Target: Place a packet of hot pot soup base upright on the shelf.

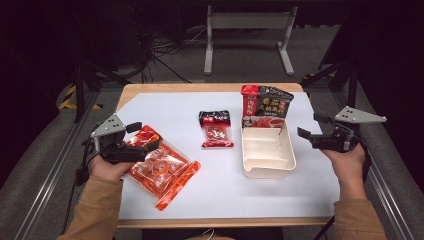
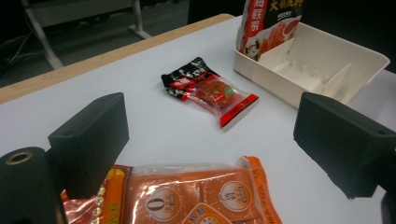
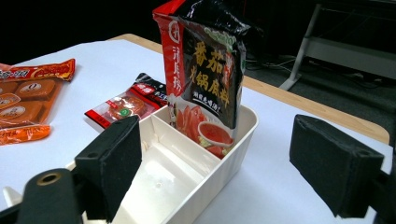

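Note:
A large orange snack packet (image 1: 161, 169) (image 2: 196, 193) (image 3: 28, 100) lies flat at the table's left. My left gripper (image 1: 145, 140) (image 2: 210, 140) hovers over its upper end, jaws wide apart, nothing between them. A small red-and-black packet (image 1: 215, 129) (image 2: 210, 91) (image 3: 128, 105) lies mid-table. A white divided tray (image 1: 287, 162) (image 2: 369, 60) (image 3: 233, 154) sits right of centre, with a tall red-and-black sauce pouch (image 1: 264, 106) (image 2: 268, 25) (image 3: 205, 70) standing upright in its far compartment. My right gripper (image 1: 311, 126) (image 3: 215, 168) is open beside the tray's right rim, empty.
The white mat (image 1: 225, 197) covers a wooden table (image 1: 210, 87); its edges show at front and back. A metal frame (image 1: 247, 35) stands on the floor beyond. Cables lie on the floor at back left. Bare mat lies in front of the tray.

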`<state>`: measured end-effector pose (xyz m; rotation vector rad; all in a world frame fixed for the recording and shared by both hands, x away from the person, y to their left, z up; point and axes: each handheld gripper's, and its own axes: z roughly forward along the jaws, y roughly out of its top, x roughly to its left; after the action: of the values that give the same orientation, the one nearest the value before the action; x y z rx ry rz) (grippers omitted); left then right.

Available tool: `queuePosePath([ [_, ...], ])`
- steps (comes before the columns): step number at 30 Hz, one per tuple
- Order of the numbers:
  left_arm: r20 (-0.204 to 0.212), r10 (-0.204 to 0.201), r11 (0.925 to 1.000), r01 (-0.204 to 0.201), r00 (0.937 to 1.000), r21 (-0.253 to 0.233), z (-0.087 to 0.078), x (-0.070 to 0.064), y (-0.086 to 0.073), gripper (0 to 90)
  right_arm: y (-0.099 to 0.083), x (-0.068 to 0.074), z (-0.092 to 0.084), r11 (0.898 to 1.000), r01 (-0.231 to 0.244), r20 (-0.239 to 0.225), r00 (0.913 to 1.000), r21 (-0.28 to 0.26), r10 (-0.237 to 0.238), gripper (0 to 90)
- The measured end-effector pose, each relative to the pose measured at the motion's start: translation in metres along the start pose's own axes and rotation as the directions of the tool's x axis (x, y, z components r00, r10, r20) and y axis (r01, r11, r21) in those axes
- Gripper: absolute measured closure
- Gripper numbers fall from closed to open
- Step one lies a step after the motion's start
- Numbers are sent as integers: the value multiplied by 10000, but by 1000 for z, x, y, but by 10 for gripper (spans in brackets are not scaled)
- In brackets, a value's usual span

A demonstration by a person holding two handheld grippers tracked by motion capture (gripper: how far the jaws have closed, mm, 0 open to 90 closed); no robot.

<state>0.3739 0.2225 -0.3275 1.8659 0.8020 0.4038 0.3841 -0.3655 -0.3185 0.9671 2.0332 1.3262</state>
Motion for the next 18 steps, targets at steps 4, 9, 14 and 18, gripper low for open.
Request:
queuePosePath([
  [4, -73, -66, 10000, 66, 10000, -16, -2, 4, -1, 108, -4, 2, -1, 9998, -32, 5, 10000, -202, 32, 165],
  [9, -392, -39, 10000, 40, 9992, 4, -6, 10, -3, 106, -10, 2, -1, 9996, -160, -132, 9998, -244, 156, 162],
  [14, -765, -127, 9999, 126, 9970, -22, -9, 20, -8, 99, -17, 1, 0, 9997, -236, -77, 9997, -51, 236, 160],
  [18, -1030, -410, 9990, 392, 9938, -197, -12, 28, -13, 92, -21, -2, 2, 9996, -240, 51, 9997, 151, 240, 157],
])
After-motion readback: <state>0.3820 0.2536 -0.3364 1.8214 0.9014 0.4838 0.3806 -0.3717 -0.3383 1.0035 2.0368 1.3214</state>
